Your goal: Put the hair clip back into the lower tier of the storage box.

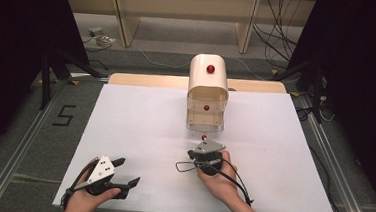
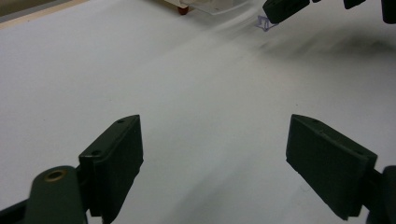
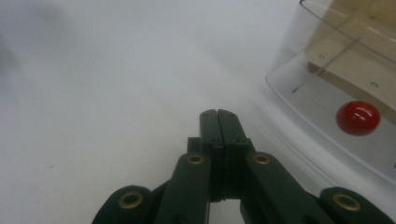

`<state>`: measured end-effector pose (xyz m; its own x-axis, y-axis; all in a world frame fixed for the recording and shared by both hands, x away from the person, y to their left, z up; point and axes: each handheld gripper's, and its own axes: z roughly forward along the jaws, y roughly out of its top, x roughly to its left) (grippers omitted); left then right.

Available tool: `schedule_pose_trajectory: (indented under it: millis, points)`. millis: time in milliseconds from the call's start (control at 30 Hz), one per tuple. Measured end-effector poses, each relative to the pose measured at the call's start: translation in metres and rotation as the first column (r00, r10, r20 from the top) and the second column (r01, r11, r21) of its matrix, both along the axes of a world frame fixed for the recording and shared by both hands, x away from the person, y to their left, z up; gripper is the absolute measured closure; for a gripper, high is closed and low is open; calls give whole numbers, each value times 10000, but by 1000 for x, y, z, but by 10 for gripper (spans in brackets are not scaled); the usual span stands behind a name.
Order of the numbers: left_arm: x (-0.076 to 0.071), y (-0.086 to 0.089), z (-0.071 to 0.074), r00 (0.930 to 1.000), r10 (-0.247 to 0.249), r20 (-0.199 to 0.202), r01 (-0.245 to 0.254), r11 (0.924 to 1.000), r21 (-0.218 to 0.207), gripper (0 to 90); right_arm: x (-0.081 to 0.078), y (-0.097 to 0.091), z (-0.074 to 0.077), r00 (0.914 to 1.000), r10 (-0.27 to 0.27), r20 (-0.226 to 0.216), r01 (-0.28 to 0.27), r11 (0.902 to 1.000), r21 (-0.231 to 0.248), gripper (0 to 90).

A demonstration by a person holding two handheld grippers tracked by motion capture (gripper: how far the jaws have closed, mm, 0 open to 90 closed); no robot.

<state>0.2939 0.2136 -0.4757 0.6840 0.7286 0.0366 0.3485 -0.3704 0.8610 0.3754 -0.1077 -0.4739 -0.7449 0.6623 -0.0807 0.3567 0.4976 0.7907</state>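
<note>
Centre frame: right gripper [image 3: 219, 116], jaws shut empty, just beside clear drawer's red knob [image 3: 358, 118], apparently poised to grasp; left gripper [image 1: 121, 177] wide open, idle.

We spot one readable mark: a black numeral "5" [image 1: 64, 115] taped on the grey floor [image 1: 33, 140], left of the white surface [image 1: 139, 132]. We find no other lettering, label or brand legible anywhere.

Drawer cabinet [image 1: 208, 77]: cream shell, clear drawers, red knobs [image 1: 210, 68]. Tabletop [image 1: 144, 128]: plain white. Right hand-held gripper [image 3: 219, 123]: black, brass rivets; beside it, clear drawer [image 3: 336, 116], glossy red knob.
</note>
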Motion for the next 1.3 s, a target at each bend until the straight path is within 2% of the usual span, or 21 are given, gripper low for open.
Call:
schedule_pose_trajectory:
  millis: [233, 1300]
  points:
    - [0, 0, 0, 10000, 4, -3, -4, 10000, -1, 186, 2, -5, 9, 10000, -4, 96, 1, 9994, 347, 900]
    - [0, 0, 0, 10000, 33, 9, -33, 10000, 3, 186, 6, -15, 25, 9988, -76, 486, 42, 9976, 686, 900]
